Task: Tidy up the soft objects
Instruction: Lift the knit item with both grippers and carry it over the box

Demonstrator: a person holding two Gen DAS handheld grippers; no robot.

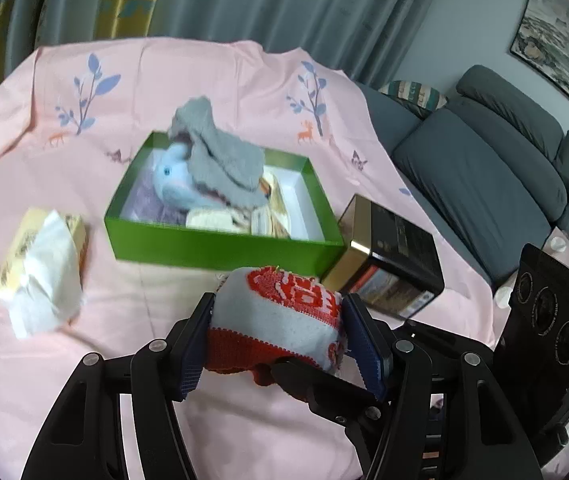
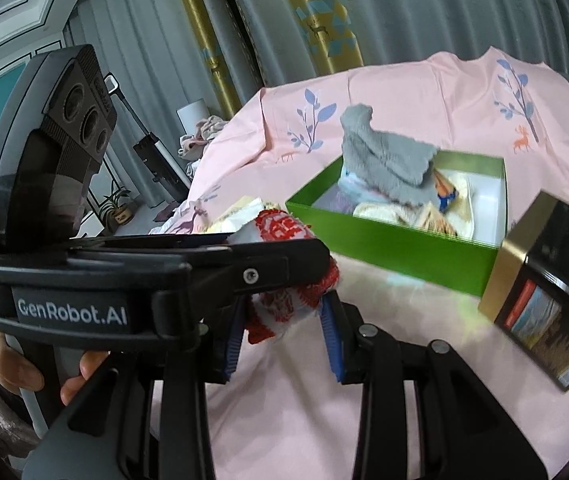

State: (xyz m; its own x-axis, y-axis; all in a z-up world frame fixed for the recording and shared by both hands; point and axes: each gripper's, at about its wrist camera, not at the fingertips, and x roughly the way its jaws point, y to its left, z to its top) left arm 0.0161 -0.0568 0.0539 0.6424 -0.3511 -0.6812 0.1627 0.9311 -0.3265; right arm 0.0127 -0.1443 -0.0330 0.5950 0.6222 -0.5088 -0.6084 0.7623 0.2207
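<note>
A red and white knitted sock (image 1: pixel 284 320) is clamped between the blue pads of my left gripper (image 1: pixel 280 340), held just above the pink cloth. In the right wrist view the same sock (image 2: pixel 284 308) also sits between the pads of my right gripper (image 2: pixel 284 344), with the left gripper's body crossing in front. Beyond stands an open green box (image 1: pixel 224 246) (image 2: pixel 404 248) holding a grey knitted piece (image 1: pixel 220 152), a light blue plush toy (image 1: pixel 174 176) and cream fabrics.
A black and gold tin (image 1: pixel 392 264) (image 2: pixel 544 276) lies right of the box. A tissue pack (image 1: pixel 44 264) lies left. The table wears a pink printed cloth (image 1: pixel 204 80). A grey sofa (image 1: pixel 484 160) stands at right, curtains behind.
</note>
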